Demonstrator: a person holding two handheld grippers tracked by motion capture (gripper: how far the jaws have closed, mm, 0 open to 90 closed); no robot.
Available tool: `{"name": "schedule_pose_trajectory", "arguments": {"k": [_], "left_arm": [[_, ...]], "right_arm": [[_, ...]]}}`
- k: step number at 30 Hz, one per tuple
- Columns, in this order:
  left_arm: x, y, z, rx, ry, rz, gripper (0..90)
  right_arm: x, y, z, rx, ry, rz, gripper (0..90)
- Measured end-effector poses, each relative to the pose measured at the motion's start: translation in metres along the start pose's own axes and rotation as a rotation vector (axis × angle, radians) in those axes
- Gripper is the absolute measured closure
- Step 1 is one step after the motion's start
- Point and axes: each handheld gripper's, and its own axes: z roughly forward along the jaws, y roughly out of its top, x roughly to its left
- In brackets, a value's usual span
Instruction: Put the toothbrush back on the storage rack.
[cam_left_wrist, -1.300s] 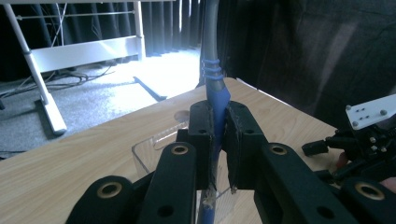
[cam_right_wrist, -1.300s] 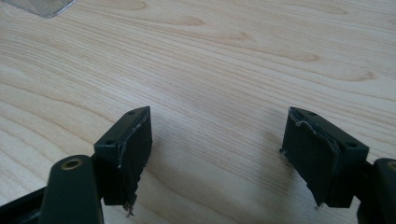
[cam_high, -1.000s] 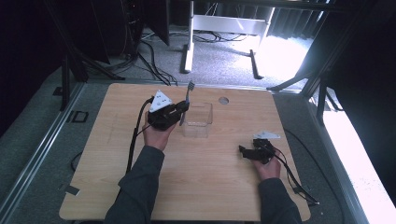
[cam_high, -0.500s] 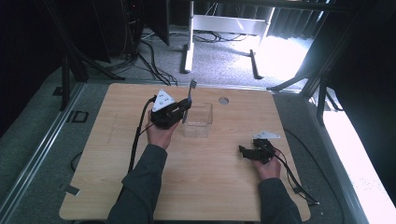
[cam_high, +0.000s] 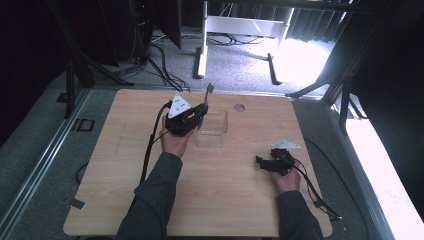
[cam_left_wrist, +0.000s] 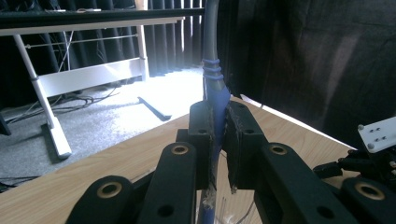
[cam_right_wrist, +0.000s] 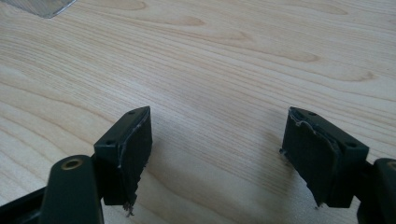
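Left gripper (cam_high: 200, 111) clamped on blue-handled brush (cam_left_wrist: 213, 84), maybe toothbrush, standing upright, head up. Clear box (cam_high: 212, 129) just right, near side. Right gripper (cam_high: 262, 162) wide, empty, well apart.

Overhead forward-down on table (cam_high: 215, 200) — jaw-level close-ups, same wood.

I am looking down on the tabletop (cam_high: 110, 200). My left claw (cam_high: 202, 111) is sitting toward the far middle of it, just left of the container (cam_high: 212, 131), and is clamping the toothbrush (cam_high: 207, 94), which is standing nearly upright between its jaws with its head rising above the container's far left corner. A round hole (cam_high: 239, 107) is lying behind the container, to its right. My right claw (cam_high: 261, 162) is resting well apart, nearer me on the right, its jaws spread over bare tabletop.
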Motion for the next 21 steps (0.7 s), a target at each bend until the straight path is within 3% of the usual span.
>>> {"name": "schedule_pose_trajectory", "arguments": {"k": [21], "left_arm": [[0.000,-0.008,0.016,0.034,0.017,0.025,81.5]], "right_arm": [[0.000,0.000,0.000,0.000,0.000,-0.001,23.7]]}}
